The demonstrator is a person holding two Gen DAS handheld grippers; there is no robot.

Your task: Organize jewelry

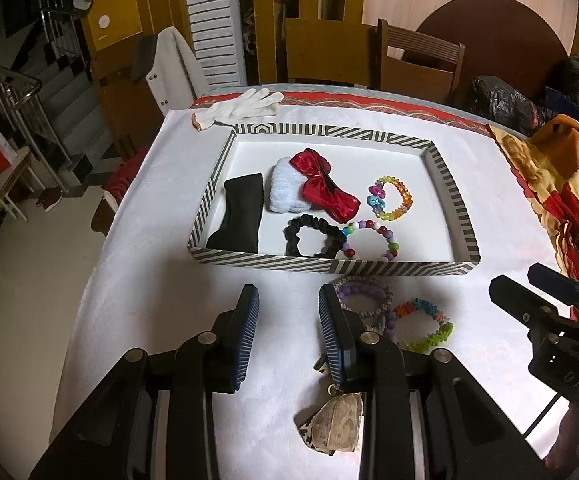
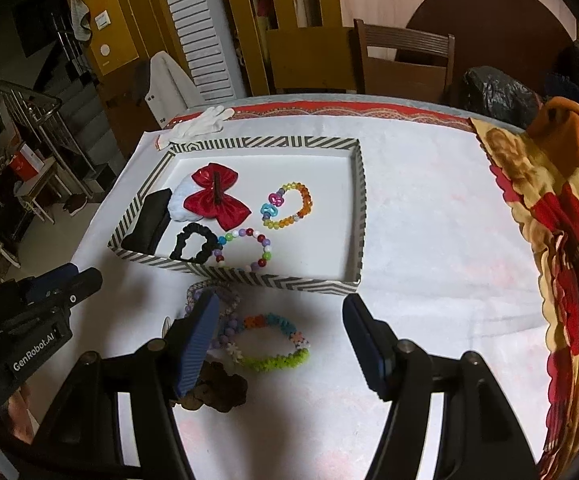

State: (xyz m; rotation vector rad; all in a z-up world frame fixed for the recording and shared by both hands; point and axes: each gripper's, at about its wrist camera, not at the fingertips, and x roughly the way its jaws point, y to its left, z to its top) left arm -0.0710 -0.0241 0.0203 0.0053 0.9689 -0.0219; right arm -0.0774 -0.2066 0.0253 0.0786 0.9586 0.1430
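Note:
A striped tray [image 1: 329, 267] [image 2: 273, 282] on the white table holds a red bow [image 1: 323, 186] [image 2: 215, 196], a white fluffy piece [image 1: 283, 190], a black band [image 1: 239, 216], a black scrunchie [image 1: 309, 236] [image 2: 191, 242] and two bead bracelets [image 1: 391, 198] [image 2: 245, 250]. In front of the tray lie a purple bracelet [image 1: 363, 296], a multicoloured bracelet [image 1: 425, 324] [image 2: 273, 340] and a brown patterned bow [image 1: 335, 424] [image 2: 219, 388]. My left gripper [image 1: 287, 308] is open and empty above the table. My right gripper [image 2: 281, 320] is open over the multicoloured bracelet.
A white glove [image 1: 241, 108] lies behind the tray. A yellow and red cloth [image 2: 561, 216] hangs at the right. Wooden chairs [image 1: 417, 60] and black bags [image 1: 501, 100] stand past the far edge. Stairs [image 1: 57, 92] are at the left.

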